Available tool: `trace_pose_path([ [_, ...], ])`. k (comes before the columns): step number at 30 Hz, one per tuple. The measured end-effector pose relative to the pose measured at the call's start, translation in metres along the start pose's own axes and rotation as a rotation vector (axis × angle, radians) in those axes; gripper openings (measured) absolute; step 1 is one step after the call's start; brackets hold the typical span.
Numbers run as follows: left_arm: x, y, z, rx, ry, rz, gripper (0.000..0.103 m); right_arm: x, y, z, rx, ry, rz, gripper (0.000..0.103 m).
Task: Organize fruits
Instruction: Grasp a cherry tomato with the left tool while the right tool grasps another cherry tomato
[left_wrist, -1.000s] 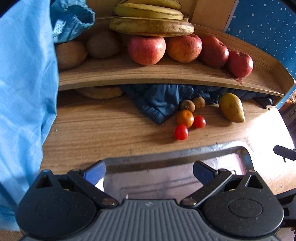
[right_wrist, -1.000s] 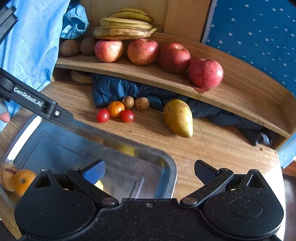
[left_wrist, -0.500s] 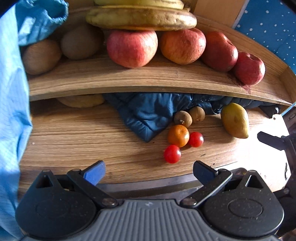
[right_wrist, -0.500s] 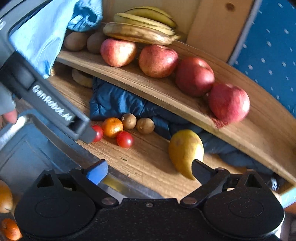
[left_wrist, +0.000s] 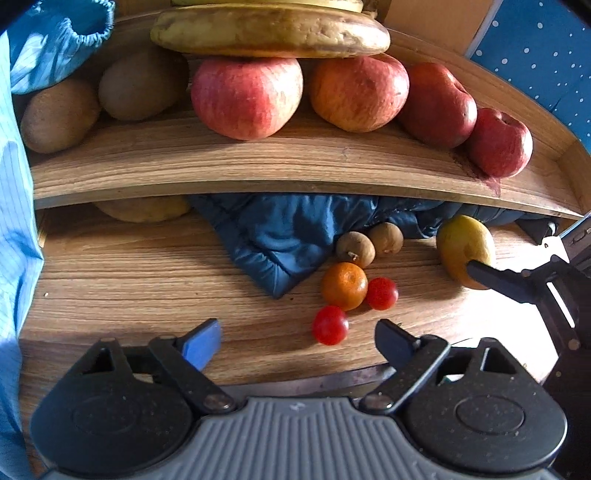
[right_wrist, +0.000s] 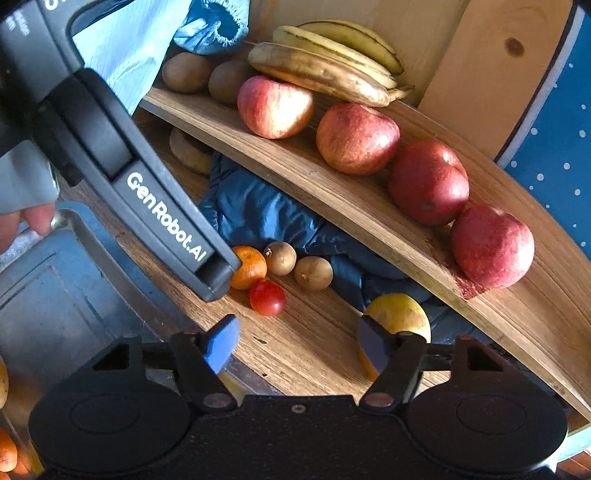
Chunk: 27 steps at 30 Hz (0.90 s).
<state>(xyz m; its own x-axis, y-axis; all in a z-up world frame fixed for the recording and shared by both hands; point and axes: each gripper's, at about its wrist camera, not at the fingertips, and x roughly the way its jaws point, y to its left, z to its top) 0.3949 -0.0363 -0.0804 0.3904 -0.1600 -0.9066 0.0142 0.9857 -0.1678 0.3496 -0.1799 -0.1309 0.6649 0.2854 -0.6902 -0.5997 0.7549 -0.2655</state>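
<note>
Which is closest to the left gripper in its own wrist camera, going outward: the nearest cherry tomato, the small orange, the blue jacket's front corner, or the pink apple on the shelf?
1. Nearest cherry tomato: just ahead of the left gripper, toward its right finger.
2. Small orange and blue jacket corner: too close to call.
3. Pink apple: farthest, up on the shelf.

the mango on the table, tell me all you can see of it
The mango is yellow-green with a dull orange patch low on one side, smooth-skinned and whole. It lies on the wooden table, partly under the shelf edge, its far end against the blue jacket. The open right gripper has one finger in front of it; whether they touch is unclear.
</note>
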Motion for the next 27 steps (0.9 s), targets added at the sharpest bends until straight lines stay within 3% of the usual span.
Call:
trace_pose_path([
  [5, 0.003, -0.004, -0.001, -0.010, -0.002, -0.034, 0.075, 0.004, 0.001, 0.002, -0.012, 0.003, 0.020, 0.057],
  [9, 0.007, -0.007, -0.003, -0.015, 0.011, -0.060, 0.055, 0.007, 0.001, 0.005, -0.021, 0.006, 0.035, 0.054],
  [16, 0.009, -0.008, -0.003, -0.029, 0.010, -0.082, 0.048, 0.012, 0.003, 0.007, -0.057, 0.010, 0.047, 0.050],
  [27, 0.013, -0.008, 0.002, -0.053, 0.003, -0.050, 0.038, 0.019, 0.006, 0.008, -0.071, 0.015, 0.063, 0.046],
])
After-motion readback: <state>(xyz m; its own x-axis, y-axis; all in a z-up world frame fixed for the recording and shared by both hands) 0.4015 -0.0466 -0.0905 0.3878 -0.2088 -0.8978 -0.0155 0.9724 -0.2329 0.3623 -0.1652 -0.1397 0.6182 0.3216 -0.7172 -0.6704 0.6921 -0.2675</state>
